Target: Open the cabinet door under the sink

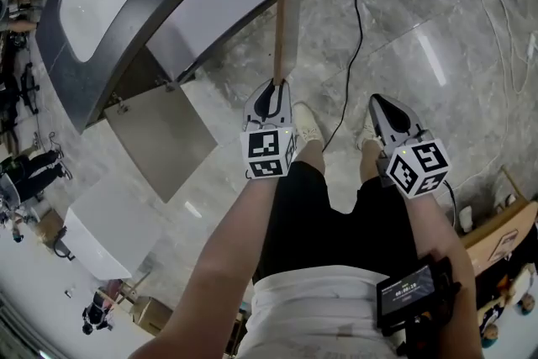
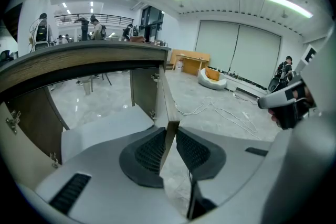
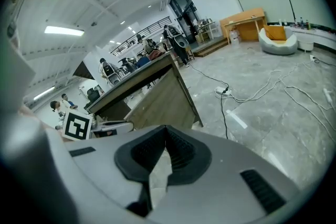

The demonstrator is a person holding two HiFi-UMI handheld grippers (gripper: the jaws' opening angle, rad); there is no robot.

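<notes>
The sink counter [image 1: 71, 76] with its white basin sits at the upper left of the head view. A wooden cabinet door [image 1: 284, 13] below it stands swung out and shows edge-on. My left gripper [image 1: 272, 94] is shut on that door's free edge. In the left gripper view the door edge [image 2: 167, 97] runs straight between the pads of my left gripper [image 2: 170, 132]. My right gripper [image 1: 379, 103] hangs to the right over the floor, shut and empty. In the right gripper view, the closed right gripper [image 3: 165, 138] points toward the open door [image 3: 165, 99].
A second cabinet door [image 1: 164, 139] stands open to the left, with hinges on its edge. A black cable [image 1: 354, 13] and white cables [image 1: 496, 4] trail across the marble floor. A white box [image 1: 101, 231] lies at the lower left. My shoes [image 1: 307, 124] stand just behind the grippers.
</notes>
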